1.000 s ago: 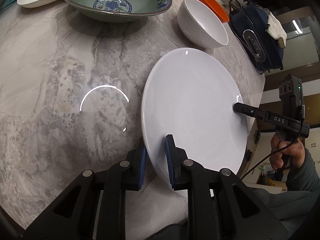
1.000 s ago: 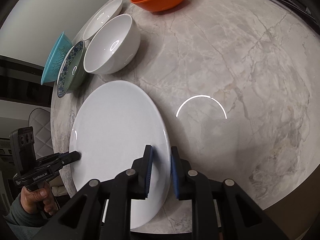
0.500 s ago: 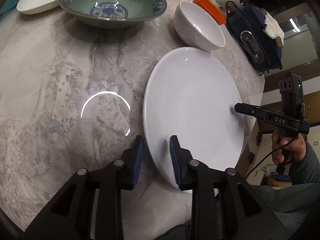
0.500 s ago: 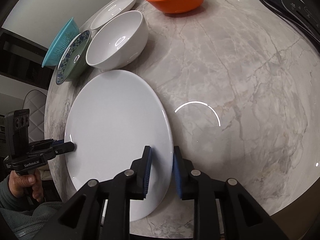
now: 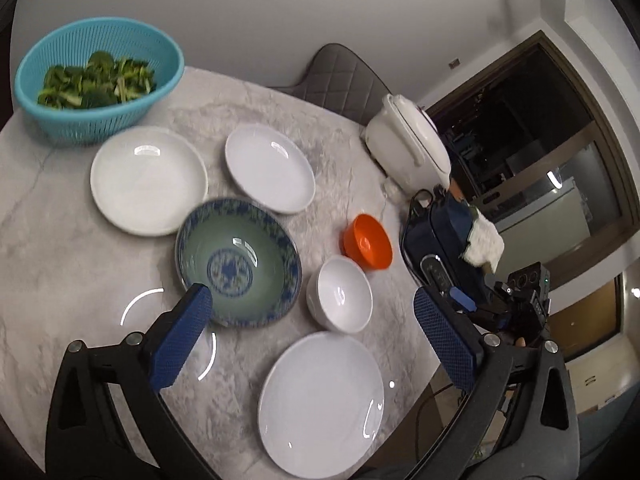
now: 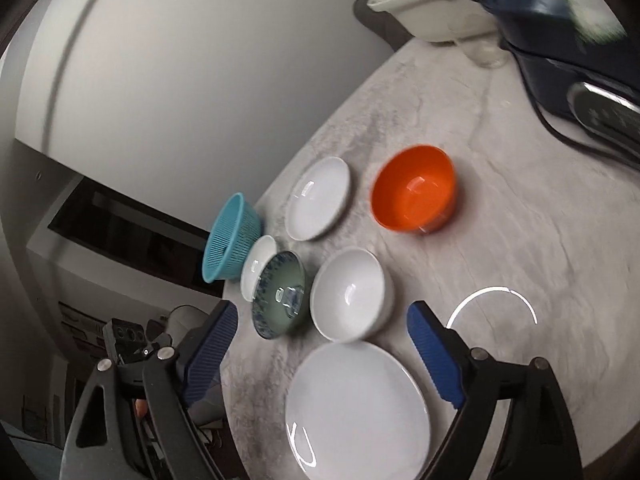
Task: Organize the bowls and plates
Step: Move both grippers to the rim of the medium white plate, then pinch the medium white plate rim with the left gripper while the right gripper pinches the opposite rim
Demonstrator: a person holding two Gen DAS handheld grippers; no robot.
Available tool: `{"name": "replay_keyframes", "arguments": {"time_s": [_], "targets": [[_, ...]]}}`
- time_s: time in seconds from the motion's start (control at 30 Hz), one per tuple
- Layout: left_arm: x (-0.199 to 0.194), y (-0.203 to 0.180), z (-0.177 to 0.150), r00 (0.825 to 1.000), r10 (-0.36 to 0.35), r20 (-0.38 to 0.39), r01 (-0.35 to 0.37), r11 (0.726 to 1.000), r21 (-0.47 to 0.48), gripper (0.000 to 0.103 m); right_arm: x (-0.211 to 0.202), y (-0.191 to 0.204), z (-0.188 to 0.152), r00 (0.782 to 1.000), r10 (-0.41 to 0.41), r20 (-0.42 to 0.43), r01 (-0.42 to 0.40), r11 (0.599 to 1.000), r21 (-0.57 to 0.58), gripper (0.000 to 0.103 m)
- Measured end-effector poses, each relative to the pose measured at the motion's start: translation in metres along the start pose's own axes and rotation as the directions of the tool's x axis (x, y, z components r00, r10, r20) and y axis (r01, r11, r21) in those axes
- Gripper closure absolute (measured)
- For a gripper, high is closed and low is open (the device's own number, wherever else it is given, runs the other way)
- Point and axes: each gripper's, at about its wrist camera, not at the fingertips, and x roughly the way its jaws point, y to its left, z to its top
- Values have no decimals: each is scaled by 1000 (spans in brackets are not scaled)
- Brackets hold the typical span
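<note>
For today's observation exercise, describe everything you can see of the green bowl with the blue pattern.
The green bowl is wide and shallow, glossy like glazed ceramic, pale green inside with a blue patterned band around the rim and a blue round motif at the bottom. It stands upright and empty on the marble table, beside a white bowl and a white plate. Whether it touches the plate cannot be told. No gripper touches it.

Bare marble right of orange bowl.

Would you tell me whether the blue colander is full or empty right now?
Partly full: the blue colander holds leafy greens heaped across its bottom, well below the rim.
</note>
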Motion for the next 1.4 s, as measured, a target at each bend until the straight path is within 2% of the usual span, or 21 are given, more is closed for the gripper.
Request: {"name": "replay_keyframes", "arguments": {"time_s": [0.07,0.13,0.2,0.27,0.33,0.4,0.47,0.53,0.6,0.63,0.67,0.77,0.8,0.83,0.93,1.0,1.1,1.17,1.37,1.4], "targets": [[9,3,36,999,19,-33,-20,999,-34,1,6,10,36,998,54,43,-54,998,-16,14],[19,8,71,996,81,-39,-83,995,-61,1,16,14,74,994,98,57,-98,995,6,13],[32,11,102,996,87,-28,-89,994,-57,1,28,21,110,991,123,56,-123,992,2,13],[53,8,131,991,114,-66,-116,993,-35,1,44,28,141,989,138,61,-135,990,-40,13],[73,7,153,990,99,-99,-100,995,-6,2,66,31,167,990,138,36,-135,989,-65,13],[99,4,170,985,101,-137,-96,994,42,2,92,24,187,987,158,-5,-158,987,-42,13],[123,-1,176,976,144,-166,-126,986,111,2,124,13,198,987,145,-63,-146,989,-12,13],[150,-4,185,959,170,-228,-135,978,162,2,153,1,200,986,113,-119,-114,994,3,13],[175,1,194,933,219,-286,-180,971,154,3,180,-10,200,978,97,-185,-95,995,19,13],[186,3,196,927,227,-297,-187,970,157,5,193,-15,200,973,87,-212,-83,996,25,14],[196,4,201,925,234,-301,-187,966,176,12,204,-20,199,968,82,-237,-77,997,31,14],[222,11,206,908,249,-338,-188,961,203,25,231,-35,195,947,47,-319,-27,997,66,27],[231,14,206,904,246,-350,-183,962,204,28,238,-39,195,942,41,-333,-18,997,72,35],[238,18,206,899,244,-364,-178,962,206,29,243,-43,194,938,30,-345,-7,998,69,40],[257,32,204,880,255,-401,-187,962,201,29,256,-54,194,929,18,-370,10,997,76,44],[263,43,207,876,258,-407,-199,963,183,29,262,-58,195,923,19,-385,11,997,76,45],[261,56,211,882,267,-389,-216,961,170,29,267,-62,196,914,23,-405,10,997,79,45],[262,65,212,875,270,-403,-220,961,167,29,269,-64,195,911,23,-412,8,997,74,45],[270,81,208,868,210,-451,-172,977,123,30,278,-66,186,899,27,-438,5,998,70,45],[271,81,208,866,197,-459,-158,980,121,36,279,-65,185,897,20,-442,10,998,66,45]]}}
